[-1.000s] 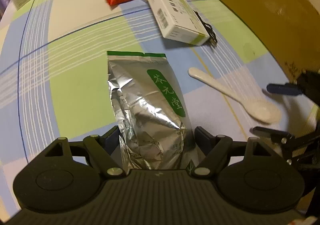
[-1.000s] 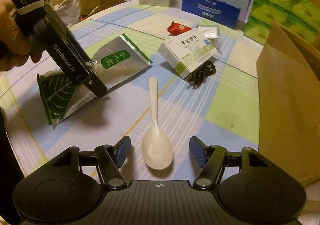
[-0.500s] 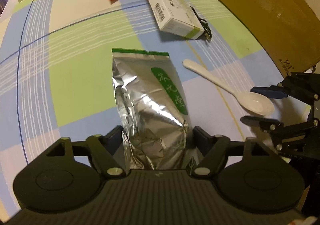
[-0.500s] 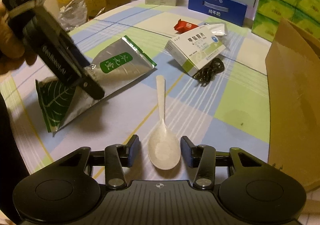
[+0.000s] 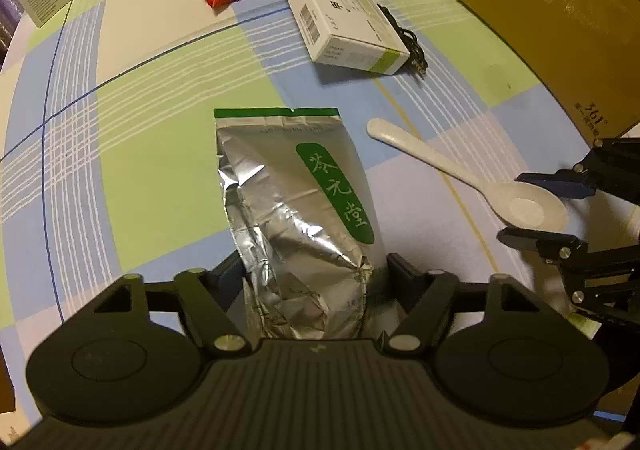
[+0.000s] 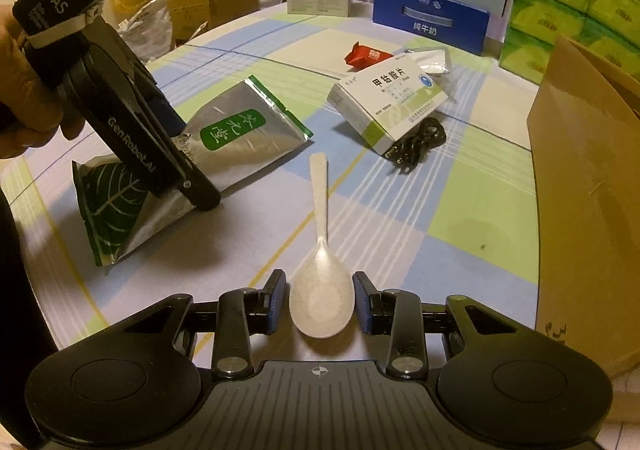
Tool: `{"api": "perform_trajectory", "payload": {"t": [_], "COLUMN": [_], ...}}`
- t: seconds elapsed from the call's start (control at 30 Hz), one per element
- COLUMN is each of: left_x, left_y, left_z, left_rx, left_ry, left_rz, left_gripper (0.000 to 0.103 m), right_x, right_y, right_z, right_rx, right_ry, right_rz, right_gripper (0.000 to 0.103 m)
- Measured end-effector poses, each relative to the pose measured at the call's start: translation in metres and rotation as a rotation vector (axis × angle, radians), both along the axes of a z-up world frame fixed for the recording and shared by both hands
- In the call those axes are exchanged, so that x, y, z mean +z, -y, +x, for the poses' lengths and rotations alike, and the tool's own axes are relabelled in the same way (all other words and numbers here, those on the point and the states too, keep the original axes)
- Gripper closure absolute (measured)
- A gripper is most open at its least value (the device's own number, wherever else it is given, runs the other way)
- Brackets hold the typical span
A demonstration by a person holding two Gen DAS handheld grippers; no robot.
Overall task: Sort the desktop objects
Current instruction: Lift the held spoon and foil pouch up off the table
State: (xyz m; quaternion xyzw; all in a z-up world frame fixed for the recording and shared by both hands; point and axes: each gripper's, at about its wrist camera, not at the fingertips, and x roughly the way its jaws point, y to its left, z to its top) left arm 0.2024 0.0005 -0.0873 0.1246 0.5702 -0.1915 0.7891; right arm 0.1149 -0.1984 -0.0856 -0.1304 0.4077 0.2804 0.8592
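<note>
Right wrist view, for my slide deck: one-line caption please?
Right gripper straddles a white spoon's bowl while the left gripper pinches a silver tea pouch.

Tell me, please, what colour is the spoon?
The spoon is white with faint speckles, clearest in the right wrist view.

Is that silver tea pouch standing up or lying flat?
Lying flat: the silver tea pouch rests lengthwise on the tablecloth, green sealed edge pointing away.

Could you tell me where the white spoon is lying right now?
The white spoon lies on the tablecloth, its bowl between the right gripper's fingers, right of the foil pouch.
</note>
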Motion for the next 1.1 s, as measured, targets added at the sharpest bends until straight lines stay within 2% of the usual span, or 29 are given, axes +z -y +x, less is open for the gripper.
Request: {"api": "perform_trajectory", "payload": {"t": [0.13,0.43,0.87,1.1], "left_x": [0.004,0.008,0.009,0.006], "left_y": [-0.006,-0.004,0.003,0.004], "left_z": [0.001,-0.005,-0.008,-0.008], "left_rx": [0.018,0.012,-0.029,-0.022], "left_ry": [-0.005,0.006,0.006,0.008], "left_rz": [-0.047,-0.056,-0.019,-0.012], "left_gripper": [0.050,0.055,0.054,0.047], "right_x": [0.000,-0.001,-0.001,-0.001], "right_y": [0.000,0.000,-0.001,-0.001], "right_z": [0.000,0.000,0.000,0.000], "right_rx": [-0.001,-0.003,0.000,-0.005], "right_ry": [0.006,0.013,0.015,0.011], "right_rz": [0.003,0.005,-0.002,0.006], "right_gripper": [0.070,0.069,0.069,0.073]}}
